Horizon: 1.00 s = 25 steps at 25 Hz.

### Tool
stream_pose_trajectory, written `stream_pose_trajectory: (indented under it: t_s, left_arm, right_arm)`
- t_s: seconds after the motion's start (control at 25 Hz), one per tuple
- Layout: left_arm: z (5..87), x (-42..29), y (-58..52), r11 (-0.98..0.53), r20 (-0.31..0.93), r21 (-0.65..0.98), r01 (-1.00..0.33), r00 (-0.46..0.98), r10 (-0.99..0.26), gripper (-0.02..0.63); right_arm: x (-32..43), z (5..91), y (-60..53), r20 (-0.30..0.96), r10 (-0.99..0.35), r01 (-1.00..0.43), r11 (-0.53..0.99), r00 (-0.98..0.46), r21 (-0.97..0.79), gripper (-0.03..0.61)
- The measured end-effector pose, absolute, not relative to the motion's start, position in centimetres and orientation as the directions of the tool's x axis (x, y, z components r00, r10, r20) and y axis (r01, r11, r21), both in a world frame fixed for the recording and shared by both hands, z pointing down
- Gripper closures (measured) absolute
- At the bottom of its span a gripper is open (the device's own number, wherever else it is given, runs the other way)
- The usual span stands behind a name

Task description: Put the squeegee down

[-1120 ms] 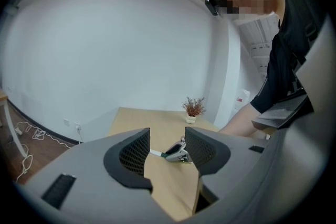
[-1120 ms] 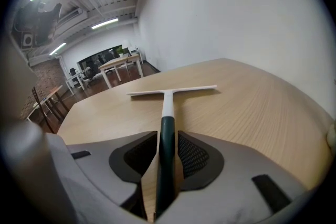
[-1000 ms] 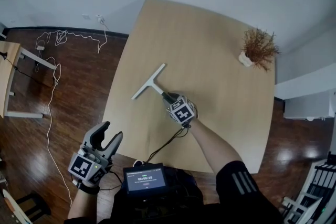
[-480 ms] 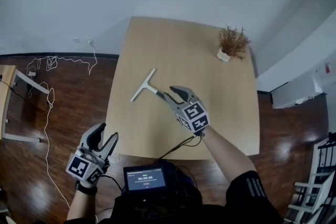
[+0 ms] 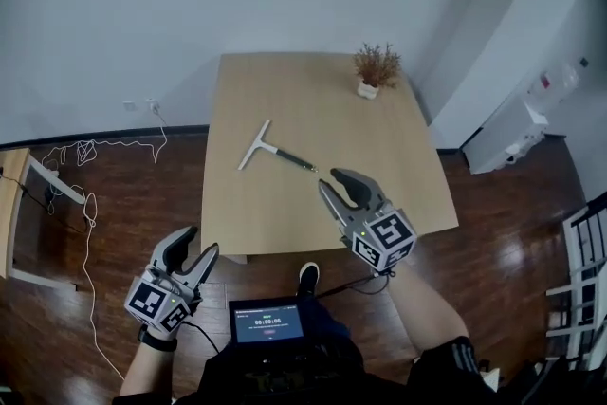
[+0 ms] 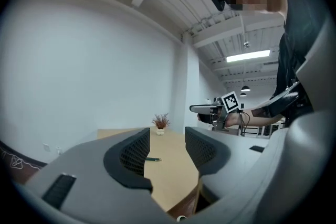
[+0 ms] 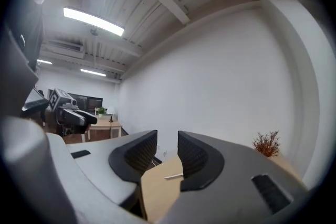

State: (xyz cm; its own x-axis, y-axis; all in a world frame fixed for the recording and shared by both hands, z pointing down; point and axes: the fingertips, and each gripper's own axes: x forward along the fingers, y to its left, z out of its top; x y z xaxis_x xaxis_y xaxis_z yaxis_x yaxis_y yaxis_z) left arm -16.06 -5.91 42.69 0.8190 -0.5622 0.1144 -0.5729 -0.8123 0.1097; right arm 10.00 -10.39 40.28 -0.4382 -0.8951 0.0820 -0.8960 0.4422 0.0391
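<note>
The squeegee [image 5: 270, 150] is seen lying flat on the surface [image 5: 332, 114], blade toward 10 o'clock and dark handle toward 4 o'clock, with nothing touching it. The right hand-held gripper [image 5: 343, 185] is held at 4 o'clock from the squeegee, apart from it, jaws narrowly parted and empty. The left hand-held gripper [image 5: 197, 248] is held over the wooden floor [image 5: 114, 232] at 7 o'clock, jaws spread wider, empty. A potted plant [image 5: 377, 69] is set near the surface's 1 o'clock corner.
</note>
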Motion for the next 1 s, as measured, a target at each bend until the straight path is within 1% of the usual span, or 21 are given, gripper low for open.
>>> stream_pose_trajectory:
  t_s: [0.16, 0.28, 0.48, 0.72, 0.84, 1.0]
  left_arm:
    - [41.3, -16.0, -3.3, -0.830, 0.083, 0.112, -0.546, 0.838, -0.540, 0.396]
    - [40.6, -15.2, -1.3, -0.839, 0.082, 0.121, -0.530, 0.848, -0.524, 0.396]
    - [39.9, -14.1, 0.2, -0.836, 0.075, 0.133, -0.533, 0.846, -0.528, 0.396]
    - [40.1, -12.2, 2.2, -0.821, 0.073, 0.148, -0.551, 0.834, -0.546, 0.396]
    - [40.1, -11.3, 2.9, -0.819, 0.076, 0.148, -0.554, 0.832, -0.549, 0.395]
    - [39.9, -10.9, 3.3, -0.816, 0.075, 0.139, -0.561, 0.828, -0.556, 0.395]
  right_arm:
    - [9.4, 37.7, -3.9, 0.028, -0.892, -0.892, 0.451, -0.451, -0.023, 0.422]
    - [9.7, 36.7, 0.2, 0.001, -0.896, -0.894, 0.442, -0.444, -0.072, 0.422]
    - [10.7, 36.3, 4.4, -0.035, -0.908, -0.895, 0.417, -0.417, -0.159, 0.423]
    - [12.1, 36.4, 7.8, -0.032, -0.918, -0.899, 0.395, -0.396, -0.190, 0.459]
    - [13.2, 36.4, 9.0, -0.030, -0.927, -0.911, 0.374, -0.374, -0.173, 0.465]
    - [13.9, 36.5, 9.3, -0.030, -0.927, -0.908, 0.372, -0.373, -0.194, 0.465]
